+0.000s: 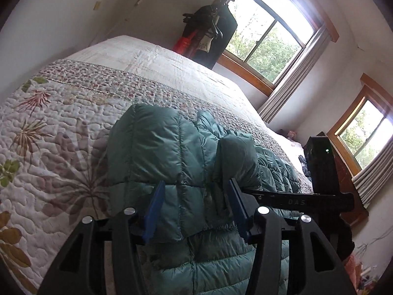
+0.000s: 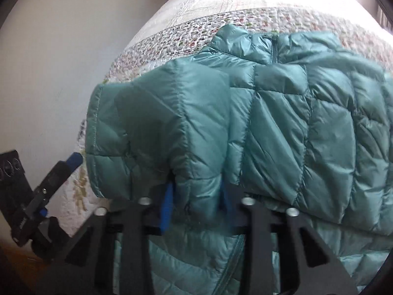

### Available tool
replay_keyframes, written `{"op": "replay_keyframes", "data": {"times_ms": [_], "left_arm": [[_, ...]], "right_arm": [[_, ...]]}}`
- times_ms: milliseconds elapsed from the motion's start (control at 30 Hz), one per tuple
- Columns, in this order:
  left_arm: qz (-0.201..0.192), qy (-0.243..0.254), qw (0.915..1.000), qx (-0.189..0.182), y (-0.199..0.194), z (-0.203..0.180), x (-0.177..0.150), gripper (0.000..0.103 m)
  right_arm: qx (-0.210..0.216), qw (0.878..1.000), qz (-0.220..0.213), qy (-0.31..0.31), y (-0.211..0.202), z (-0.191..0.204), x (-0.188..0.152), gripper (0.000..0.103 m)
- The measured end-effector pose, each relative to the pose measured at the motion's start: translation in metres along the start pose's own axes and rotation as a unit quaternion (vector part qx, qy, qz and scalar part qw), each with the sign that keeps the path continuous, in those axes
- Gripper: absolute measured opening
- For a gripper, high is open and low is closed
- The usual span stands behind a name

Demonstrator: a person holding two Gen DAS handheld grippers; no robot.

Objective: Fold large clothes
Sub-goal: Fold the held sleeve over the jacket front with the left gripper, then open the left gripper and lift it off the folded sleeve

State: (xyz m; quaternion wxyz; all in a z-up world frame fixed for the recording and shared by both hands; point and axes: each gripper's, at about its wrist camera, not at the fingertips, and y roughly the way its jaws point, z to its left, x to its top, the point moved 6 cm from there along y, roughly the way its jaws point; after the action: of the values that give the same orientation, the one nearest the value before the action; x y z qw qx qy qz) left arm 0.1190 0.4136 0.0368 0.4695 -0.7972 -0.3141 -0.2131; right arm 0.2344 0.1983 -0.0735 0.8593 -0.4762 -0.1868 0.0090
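Right wrist: jacket [image 2: 282, 113] collar points toward far bed [image 2: 196, 12] end.

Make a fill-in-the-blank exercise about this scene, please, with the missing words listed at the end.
1. The puffer jacket is coloured ____.
2. The jacket lies on a quilted bedspread printed with ____.
3. The fabric between the right gripper fingers belongs to the ____.
4. Behind the bed, dark clothes hang beside a ____.

Missing words: teal (green); leaves (plants); jacket; window
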Motion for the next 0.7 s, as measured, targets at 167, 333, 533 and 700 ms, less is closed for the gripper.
{"op": "replay_keyframes", "data": {"times_ms": [167,333,533,700], "left_arm": [[-0.009,0.023,0.9997,-0.008,0.003,-0.016,0.010,0.052],[0.011,0.046,0.9989,-0.003,0.034,-0.037,0.010,0.052],[0.057,0.060,0.9948,0.059,0.092,-0.022,-0.005,0.052],[0.062,0.060,0.9940,0.067,0.100,-0.009,-0.014,0.052]], "right_arm": [[0.012,0.998,-0.055,0.020,-0.055,-0.024,0.004,0.015],[0.016,0.993,-0.076,0.086,-0.088,-0.072,0.002,0.015],[0.005,0.988,-0.048,0.144,-0.069,-0.117,-0.012,0.031],[-0.053,0.985,-0.098,0.132,-0.098,-0.119,-0.027,0.052]]}}
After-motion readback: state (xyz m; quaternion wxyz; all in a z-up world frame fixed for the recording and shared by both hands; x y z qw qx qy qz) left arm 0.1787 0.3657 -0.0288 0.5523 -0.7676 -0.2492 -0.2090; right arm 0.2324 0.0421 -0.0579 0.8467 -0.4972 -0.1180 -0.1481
